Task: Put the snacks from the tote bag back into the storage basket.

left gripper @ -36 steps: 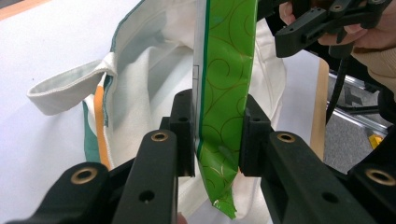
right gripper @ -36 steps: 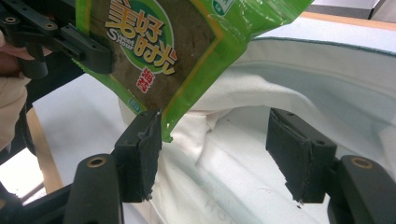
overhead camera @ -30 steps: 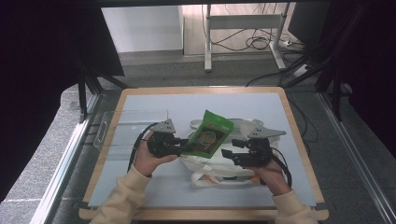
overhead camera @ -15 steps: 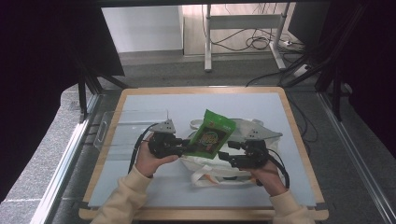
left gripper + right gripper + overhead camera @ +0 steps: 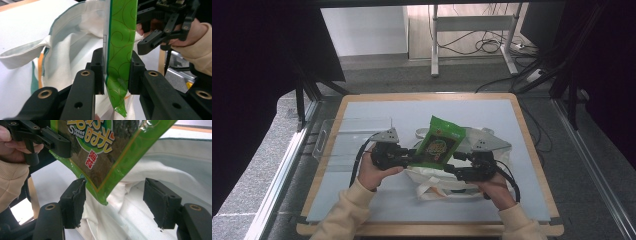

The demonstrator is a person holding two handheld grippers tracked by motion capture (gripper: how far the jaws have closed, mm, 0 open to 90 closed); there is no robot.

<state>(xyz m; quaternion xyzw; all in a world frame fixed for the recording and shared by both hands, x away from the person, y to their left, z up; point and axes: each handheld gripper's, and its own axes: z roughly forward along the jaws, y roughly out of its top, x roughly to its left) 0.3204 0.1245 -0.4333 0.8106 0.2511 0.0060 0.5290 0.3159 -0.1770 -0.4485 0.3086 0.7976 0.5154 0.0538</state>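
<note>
A green snack packet is held upright over the mouth of a white cloth bag lying on the table. My left gripper is shut on the packet's lower edge; in the left gripper view both pads press the green film. My right gripper stands open just right of the packet. In the right gripper view its jaws are spread wide, with the packet's lower corner hanging just above the gap. Neither pad touches the packet, and the cloth bag lies below.
A clear plastic tray lies on the pale table top to the left. The wooden table rim runs along the front. Beyond the far edge are desk legs and floor cables. Dark frames stand on both sides.
The right gripper has edged slightly left towards the packet. The left gripper and the packet have kept still.
</note>
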